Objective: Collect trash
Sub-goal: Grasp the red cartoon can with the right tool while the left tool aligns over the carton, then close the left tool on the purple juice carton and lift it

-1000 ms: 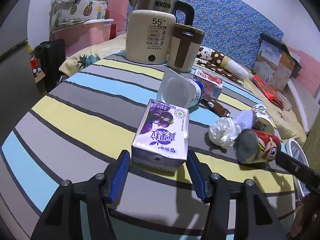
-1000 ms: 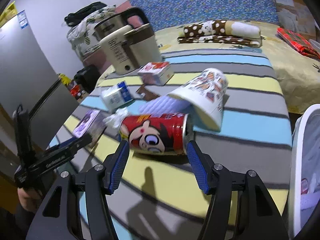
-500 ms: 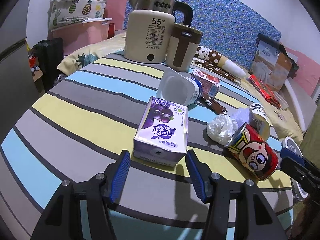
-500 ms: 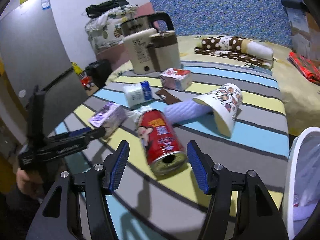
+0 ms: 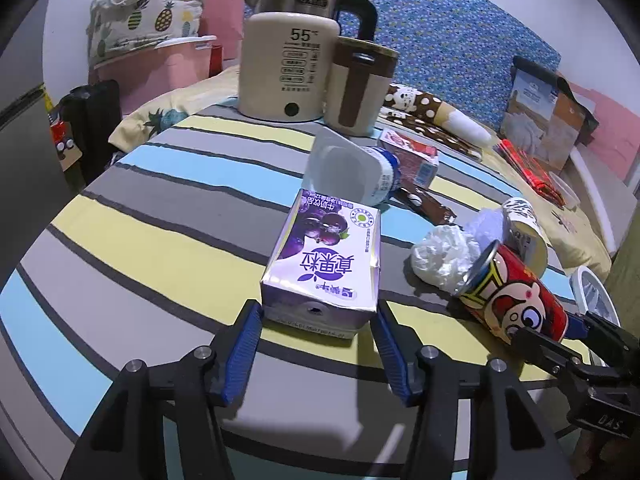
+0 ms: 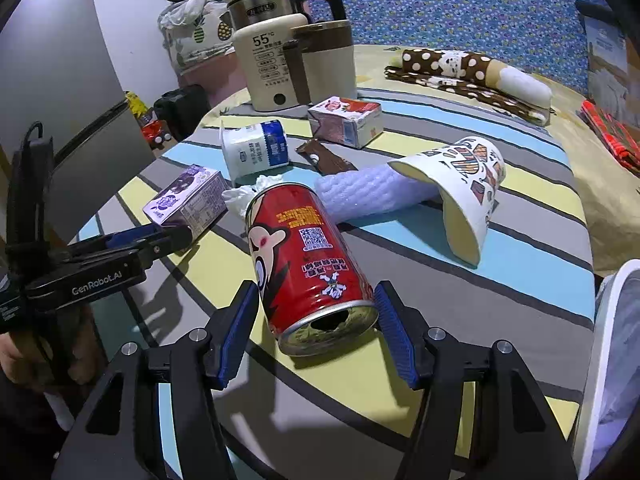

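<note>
Now turned lengthwise, red can (image 6: pixel 310 256) between wide right gripper (image 6: pixel 316 334); left gripper (image 5: pixel 316 354) wide around purple carton (image 5: pixel 326 264).

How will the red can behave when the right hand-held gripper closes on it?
The red can lies on its side, so it may roll if nudged. Its top is already open, so it is probably empty and light. Thin metal might dent under the fingers.
</note>
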Available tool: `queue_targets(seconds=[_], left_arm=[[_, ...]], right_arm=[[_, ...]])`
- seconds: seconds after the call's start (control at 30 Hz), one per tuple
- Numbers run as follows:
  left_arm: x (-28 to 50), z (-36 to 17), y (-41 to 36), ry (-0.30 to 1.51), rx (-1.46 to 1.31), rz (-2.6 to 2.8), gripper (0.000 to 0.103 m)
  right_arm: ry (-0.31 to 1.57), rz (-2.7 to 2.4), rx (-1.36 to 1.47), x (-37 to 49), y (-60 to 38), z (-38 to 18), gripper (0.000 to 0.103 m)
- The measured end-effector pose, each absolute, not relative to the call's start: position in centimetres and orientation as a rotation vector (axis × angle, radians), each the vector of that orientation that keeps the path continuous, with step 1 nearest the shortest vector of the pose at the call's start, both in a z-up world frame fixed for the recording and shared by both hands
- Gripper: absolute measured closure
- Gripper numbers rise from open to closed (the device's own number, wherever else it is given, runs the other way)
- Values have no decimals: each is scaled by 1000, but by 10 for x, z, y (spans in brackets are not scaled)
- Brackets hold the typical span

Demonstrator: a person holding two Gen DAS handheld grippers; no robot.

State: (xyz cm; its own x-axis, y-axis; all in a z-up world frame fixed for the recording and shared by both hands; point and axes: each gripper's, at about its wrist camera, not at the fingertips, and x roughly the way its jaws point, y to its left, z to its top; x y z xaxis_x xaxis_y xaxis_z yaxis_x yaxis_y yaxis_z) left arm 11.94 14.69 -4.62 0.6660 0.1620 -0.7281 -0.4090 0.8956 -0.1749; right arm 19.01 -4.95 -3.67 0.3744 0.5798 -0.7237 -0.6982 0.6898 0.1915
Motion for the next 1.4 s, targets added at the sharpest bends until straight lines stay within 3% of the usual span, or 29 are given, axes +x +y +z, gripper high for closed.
queue_targets(seconds=[0.37,0.43,0.7,0.77,0.87,0.9,1.4], left_arm=[[103,-27,128,702,-300,273,50],[100,-21,120,695,-284,250,98],[96,-19,103,700,-260,214,101],[95,-16,107,687,-283,212,94],[94,-12,114,662,-280,222,57],[95,-11,118,653,-278,222,51],[153,-26,165,725,-187,-9,39]], right_arm=[[810,754,-86,174,-72,-21,44],[792,741,-70,171,-78,-14,45],[758,703,-49,167,-88,-4,47],[752,691,-52,166,-89,-2,47],[749,686,-55,165,-90,-1,47],[750,688,-52,166,-90,-1,47],[770,687,-42,172,-91,-5,47]])
